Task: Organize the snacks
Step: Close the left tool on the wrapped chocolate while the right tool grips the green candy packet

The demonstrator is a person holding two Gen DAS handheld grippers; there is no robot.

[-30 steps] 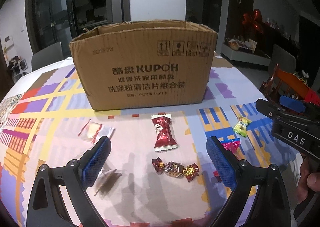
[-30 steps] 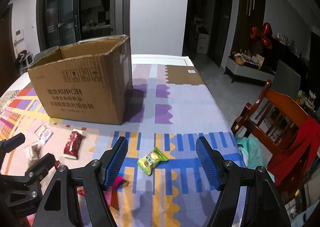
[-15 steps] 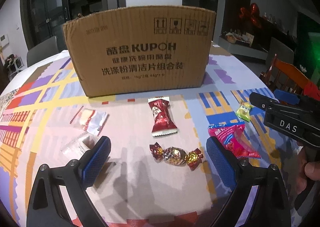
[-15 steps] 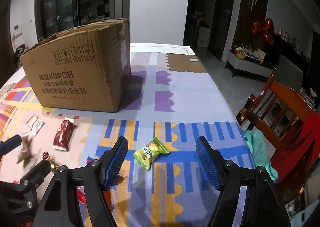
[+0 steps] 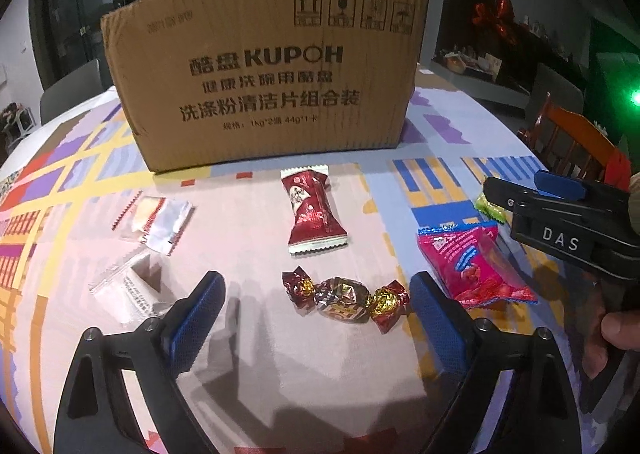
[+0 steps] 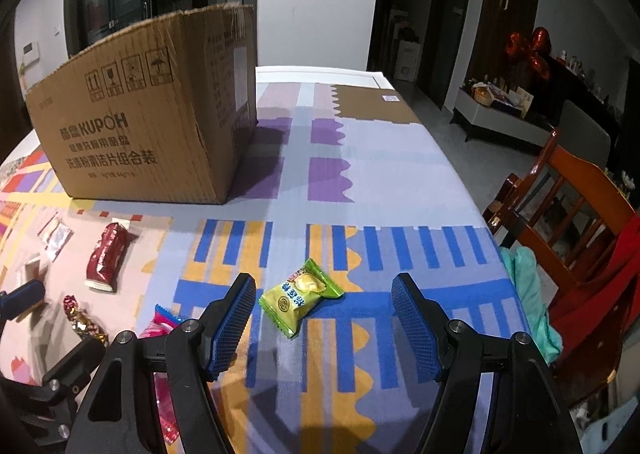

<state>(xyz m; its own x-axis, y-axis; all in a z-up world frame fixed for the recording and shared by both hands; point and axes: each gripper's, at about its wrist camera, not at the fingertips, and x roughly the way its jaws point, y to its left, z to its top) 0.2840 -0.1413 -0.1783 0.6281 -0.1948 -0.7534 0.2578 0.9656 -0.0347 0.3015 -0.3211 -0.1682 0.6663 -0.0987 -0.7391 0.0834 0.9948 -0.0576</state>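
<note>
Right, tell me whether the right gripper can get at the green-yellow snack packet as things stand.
Probably yes. The right gripper is open, and the green-yellow snack packet lies flat on the tablecloth just ahead of it, nearer one finger. Nothing sits on or against the packet.

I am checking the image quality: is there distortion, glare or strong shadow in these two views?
Left wrist view: fisheye bends the cardboard box top edge; a green light flare sits at the right edge; gripper shadows fall on the tablecloth. Right wrist view: dark corners, dim room, and the yellow-green snack is sharp.
</note>
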